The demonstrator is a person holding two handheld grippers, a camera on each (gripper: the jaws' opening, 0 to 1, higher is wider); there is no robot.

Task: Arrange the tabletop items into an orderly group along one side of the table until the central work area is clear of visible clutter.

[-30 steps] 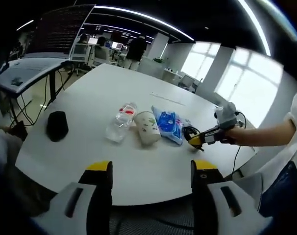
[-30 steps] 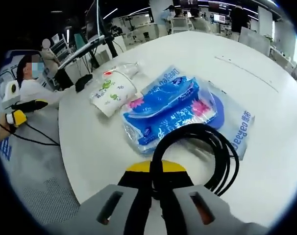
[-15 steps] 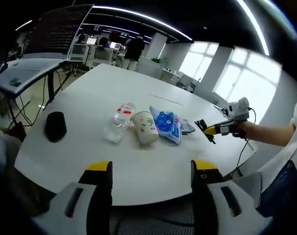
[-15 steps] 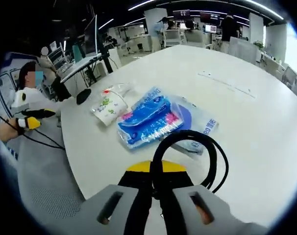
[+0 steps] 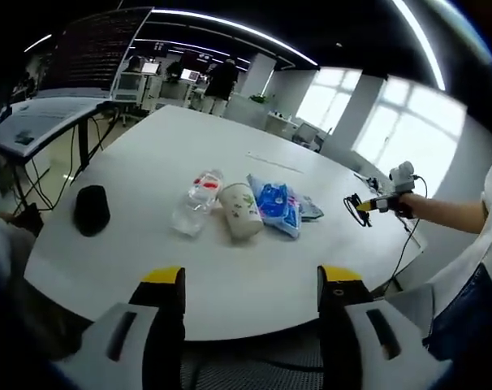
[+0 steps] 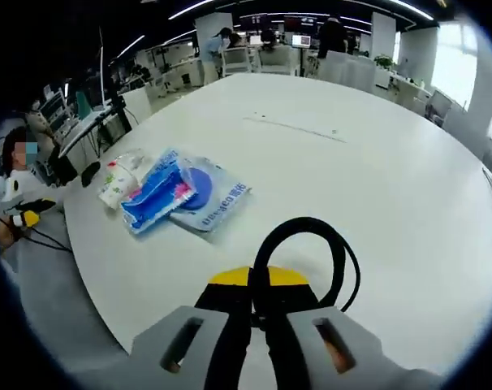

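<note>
Your right gripper [image 6: 258,313] is clamped on a coiled black cable [image 6: 307,260], its loop standing up from between the jaws above bare white desk [image 6: 376,154]; in the left gripper view that same gripper [image 5: 366,204] hangs past the right end of the row of items. You look to be in the carrying step, and the next move calls for picking a spot along one edge and lowering the coil flat there before letting go. The blue tissue packs [image 6: 169,191] and the paper cup [image 6: 116,180] lie well off to the gripper's left. Your left gripper [image 5: 250,284] is spread wide and holds nothing, hovering at the near edge, with the cup [image 5: 240,211], a lying plastic bottle [image 5: 199,201] and a black object [image 5: 92,208] ahead of it.
</note>
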